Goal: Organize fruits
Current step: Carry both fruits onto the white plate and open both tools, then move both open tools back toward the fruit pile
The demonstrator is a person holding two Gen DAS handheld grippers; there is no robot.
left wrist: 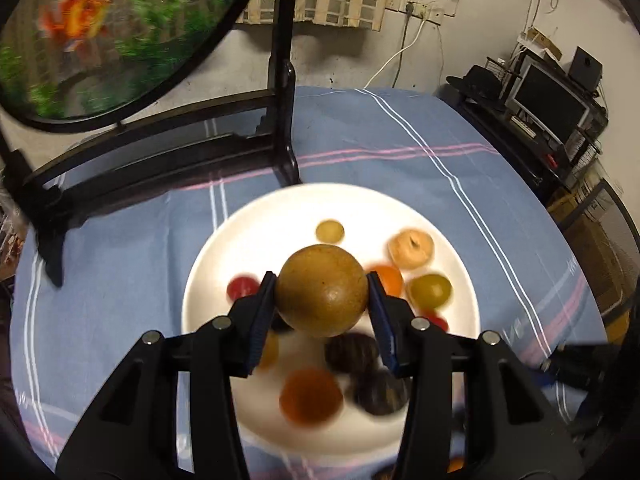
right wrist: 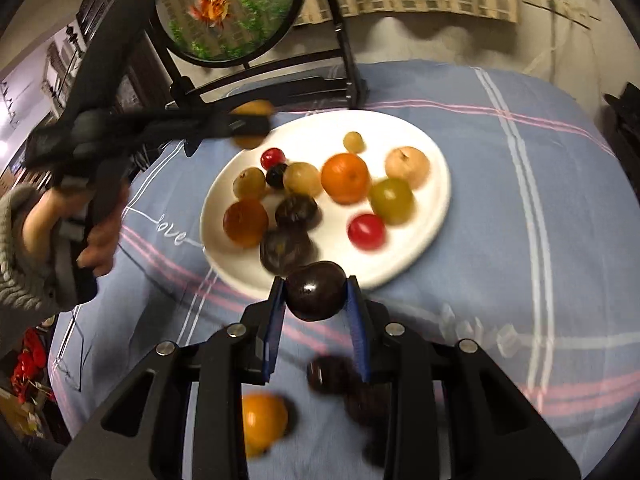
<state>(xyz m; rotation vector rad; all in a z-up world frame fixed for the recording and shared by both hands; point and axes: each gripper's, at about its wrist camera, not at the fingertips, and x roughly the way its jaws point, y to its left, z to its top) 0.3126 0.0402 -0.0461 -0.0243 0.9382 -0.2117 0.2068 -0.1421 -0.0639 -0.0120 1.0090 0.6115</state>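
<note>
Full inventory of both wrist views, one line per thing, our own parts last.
Plate: one, white, centre of the cloth.
Fruit on plate: about twelve; orange, red, green, dark, pale.
Loose fruit on cloth: orange one, a few dark ones, near edge.
Tablecloth: one, blue with pink and white stripes.
Round framed screen: one, black stand, behind plate.
Monitor: one, dark, right background.
Left tool: shut on brown round fruit above the plate.
Right tool: shut on dark plum-like fruit by the plate's near rim.
Hand: grips the left tool's handle.
</note>
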